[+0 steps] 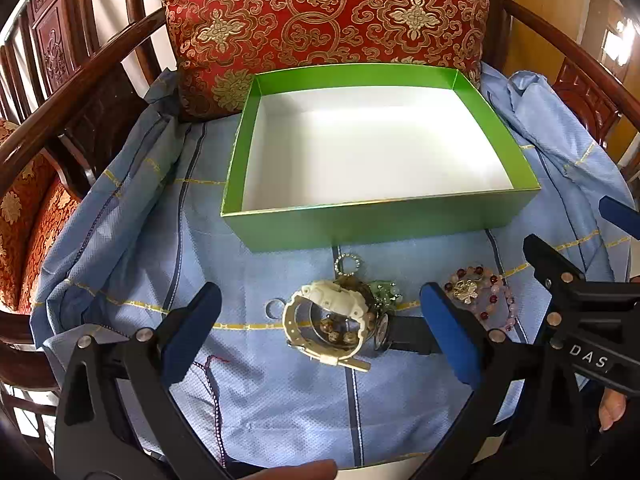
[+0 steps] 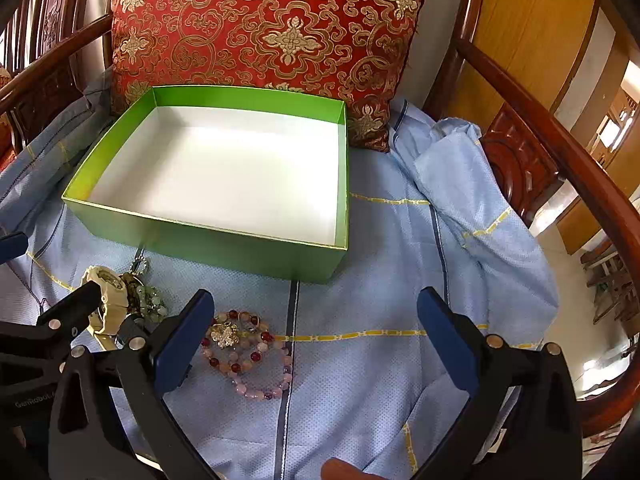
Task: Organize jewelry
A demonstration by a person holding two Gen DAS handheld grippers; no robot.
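Two grippers hang with jaws released above a carved wooden chair (image 1: 80, 68) whose seat is draped in a pale blue cloth (image 1: 280, 400). A red and gold brocade cushion (image 1: 320, 12) leans against the chair's back. Just in front of it, toward the back edge of the seat, sits a green box (image 1: 380, 224) with a bare white floor. Near the seat's front edge lies the jewelry: a cream watch (image 1: 326, 320) curled on its side, touching a black-strapped watch (image 1: 404, 334) and a cluster of green beads (image 1: 384, 292), with a small rhinestone ring (image 1: 348, 262) just beside the box wall. Slightly apart, toward the right, a pink and red bead bracelet (image 2: 252, 360) carries a gold flower charm (image 2: 226, 336). The left gripper (image 1: 320, 332) frames the watches without touching them; the right gripper (image 2: 316, 340) holds nothing, the bracelet lying by its left finger.
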